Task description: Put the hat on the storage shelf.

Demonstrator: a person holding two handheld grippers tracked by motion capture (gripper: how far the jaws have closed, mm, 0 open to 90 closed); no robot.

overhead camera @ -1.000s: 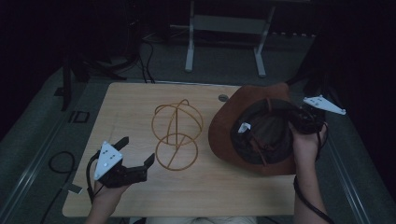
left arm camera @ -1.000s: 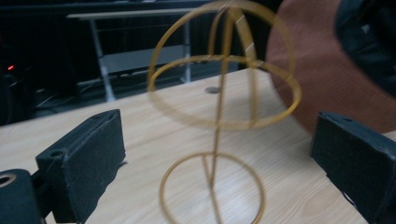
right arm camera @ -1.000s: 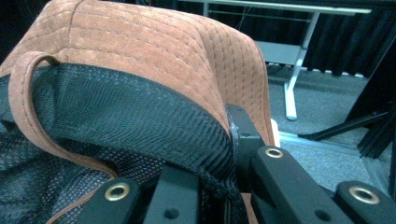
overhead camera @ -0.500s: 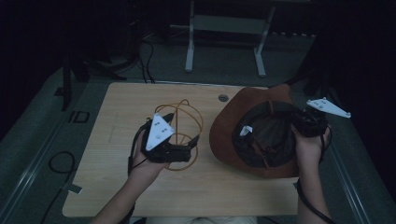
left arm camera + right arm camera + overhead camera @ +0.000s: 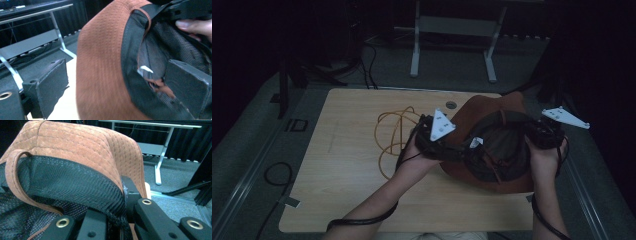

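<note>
Right hand-held gripper (image 5: 532,136) is clenched on the brown hat's (image 5: 492,107) rim, hat held inverted over the counter (image 5: 352,165). Left hand-held gripper (image 5: 120,85) straddles the opposite brim, jaws spread, not yet pinching. Judged midway: hat lifted; placing on the wire stand (image 5: 389,135) remains.

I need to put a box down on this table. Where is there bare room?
The table's left part, from its left edge to the wire stand, is bare, and so is the front strip near the forearms. The right half is crowded: the hat and both claws sit there.
</note>
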